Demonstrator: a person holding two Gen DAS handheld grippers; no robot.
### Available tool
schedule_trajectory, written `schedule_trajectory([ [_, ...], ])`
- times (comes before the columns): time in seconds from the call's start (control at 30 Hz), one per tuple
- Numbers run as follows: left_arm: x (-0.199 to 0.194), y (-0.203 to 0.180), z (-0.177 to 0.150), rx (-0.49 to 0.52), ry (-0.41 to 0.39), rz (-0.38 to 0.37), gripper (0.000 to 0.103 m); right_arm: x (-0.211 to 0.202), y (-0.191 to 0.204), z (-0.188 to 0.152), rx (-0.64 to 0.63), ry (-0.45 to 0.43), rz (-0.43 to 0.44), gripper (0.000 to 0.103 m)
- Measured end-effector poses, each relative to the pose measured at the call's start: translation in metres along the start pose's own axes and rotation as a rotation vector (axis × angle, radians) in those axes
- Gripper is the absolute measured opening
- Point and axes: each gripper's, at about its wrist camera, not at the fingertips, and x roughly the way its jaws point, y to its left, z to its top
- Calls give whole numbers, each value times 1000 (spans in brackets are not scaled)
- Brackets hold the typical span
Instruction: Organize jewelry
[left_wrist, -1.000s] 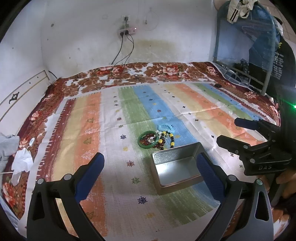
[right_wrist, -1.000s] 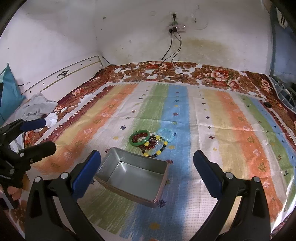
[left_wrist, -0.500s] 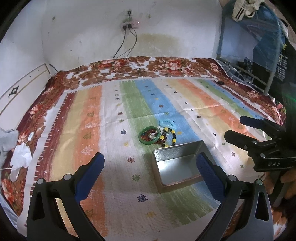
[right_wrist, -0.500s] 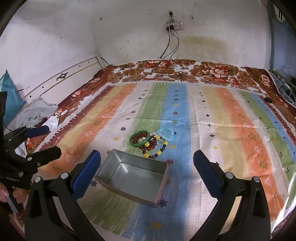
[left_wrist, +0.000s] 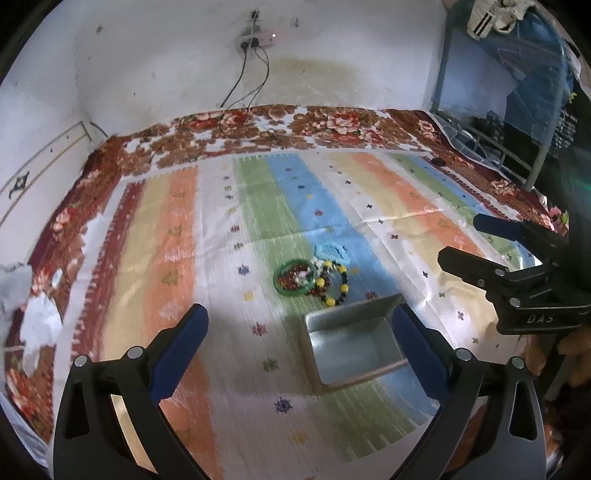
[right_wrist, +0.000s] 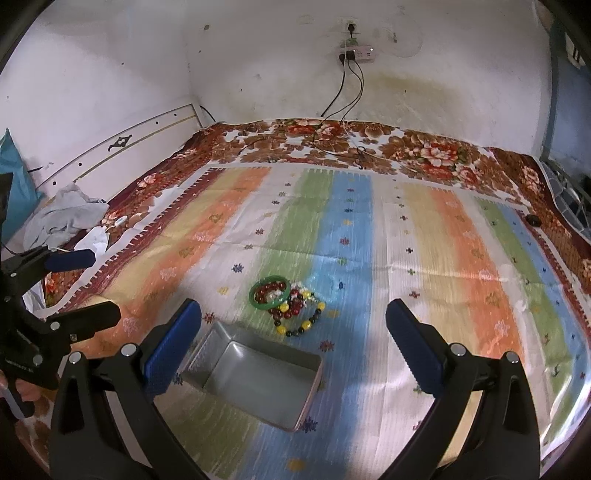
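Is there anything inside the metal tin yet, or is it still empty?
The rectangular silver metal tin shows only bare floor. The left wrist view hides one corner behind a blue finger pad. The green bangle and beaded bracelets lie outside on the striped cloth.

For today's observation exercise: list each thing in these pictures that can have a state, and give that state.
Tin: open, empty, upright on the cloth.
Green bangle: flat on the cloth, outside the tin.
Bead bracelets: heaped beside the bangle, outside the tin.
Left gripper: open, holding nothing.
Right gripper: open, holding nothing.
Power strip: cables plugged in.
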Motion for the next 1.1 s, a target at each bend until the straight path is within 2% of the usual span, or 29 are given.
schedule_trajectory([
  [0.13,3,3,24,31,-5,20,98,4,-6,26,10,2,2,98],
  [0.3,23,11,51,78,31,57,98,18,-20,51,15,14,-11,98],
  [0.4,31,15,60,75,41,38,98,28,-27,58,13,35,-15,98],
  [0.47,43,21,66,32,74,-20,98,37,-28,62,1,45,-31,98],
  [0.53,56,27,71,8,102,-19,98,50,-28,67,-5,64,-31,98],
  [0.63,68,26,76,24,111,22,98,62,-29,68,8,80,-21,98],
  [0.87,88,28,82,19,141,35,98,91,-31,69,3,124,-17,98],
  [1.1,116,30,83,21,184,49,98,119,-53,67,46,174,-17,98],
])
